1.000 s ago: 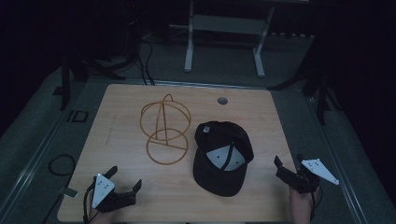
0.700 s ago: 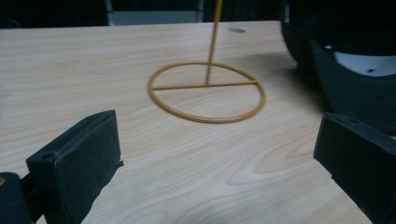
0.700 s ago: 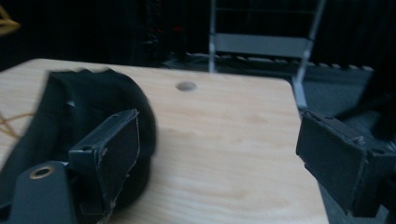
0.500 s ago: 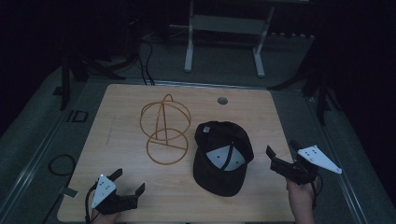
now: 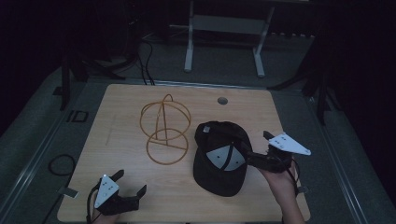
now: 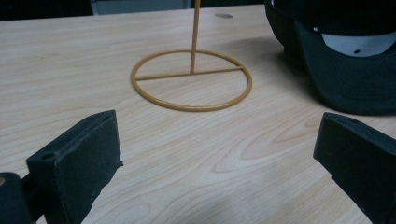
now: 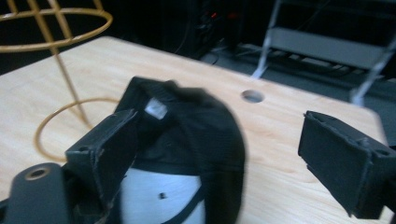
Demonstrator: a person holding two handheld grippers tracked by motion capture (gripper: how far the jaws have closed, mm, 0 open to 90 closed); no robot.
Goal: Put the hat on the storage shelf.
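Observation:
A black cap (image 5: 219, 173) lies upside down on the wooden table (image 5: 126, 116), right of centre, its pale lining facing up. My right gripper (image 5: 257, 146) is open at the cap's right side. In the right gripper view (image 7: 224, 149) one jaw reaches over the cap's (image 7: 205, 135) inside and the other stands outside its rim. A gold wire stand (image 5: 164, 126) with a ring base is upright left of the cap. My left gripper (image 5: 130, 183) is open near the front left edge, its jaws (image 6: 219, 154) empty and aimed at the stand's ring base (image 6: 191, 79).
A round cable hole (image 5: 222, 100) sits in the table's far right part. A metal frame (image 5: 224, 28) stands on the dark floor beyond the table. Bare wood lies between the left gripper and the stand.
My right gripper has moved left from the table's right edge up to the cap's rim. The left gripper has shifted slightly right along the front edge. Cap and stand have not moved.

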